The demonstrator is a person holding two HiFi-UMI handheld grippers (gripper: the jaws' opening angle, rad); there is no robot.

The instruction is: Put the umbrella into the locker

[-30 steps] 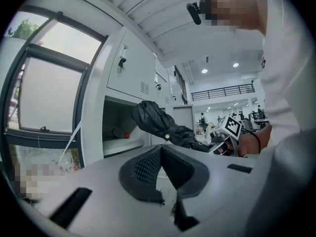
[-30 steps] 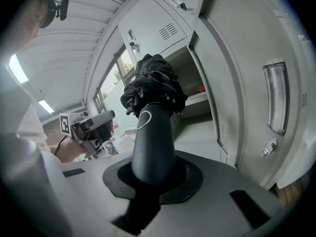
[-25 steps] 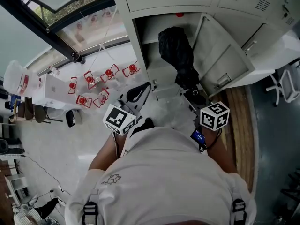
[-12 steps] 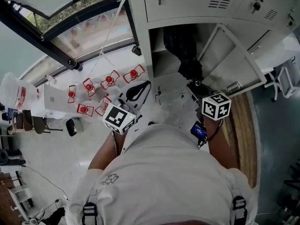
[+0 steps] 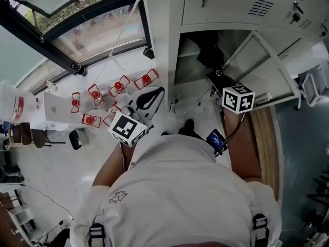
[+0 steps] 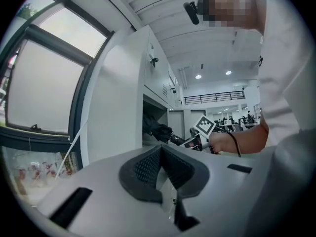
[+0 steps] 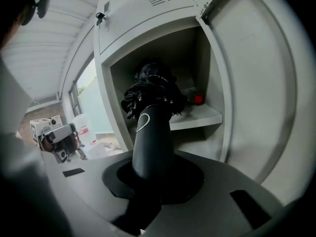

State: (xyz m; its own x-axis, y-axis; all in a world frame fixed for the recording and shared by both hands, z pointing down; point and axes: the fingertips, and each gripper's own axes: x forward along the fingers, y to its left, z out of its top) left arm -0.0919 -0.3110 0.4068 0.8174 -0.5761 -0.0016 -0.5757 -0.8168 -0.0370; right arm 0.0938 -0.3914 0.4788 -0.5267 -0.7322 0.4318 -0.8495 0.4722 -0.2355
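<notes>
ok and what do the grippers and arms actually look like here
Left gripper and right gripper: pale grey bodies, black pads, each with a white cube of black square markers. A black cable runs by the right forearm past a blue-lit unit. White short-sleeved top.

Shows a black umbrella (image 7: pixel 150 90) with a thin white loop on its black handle (image 7: pixel 152 142), a pale grey locker (image 7: pixel 148 14) with a bright red thing (image 7: pixel 198 99) on its shelf (image 7: pixel 197 118), black-and-white square patterns on the left cube (image 5: pixel 128 129) and right cube (image 5: pixel 238 98), red-and-white objects (image 5: pixel 118 86) on the pale floor (image 5: pixel 61 158).
</notes>
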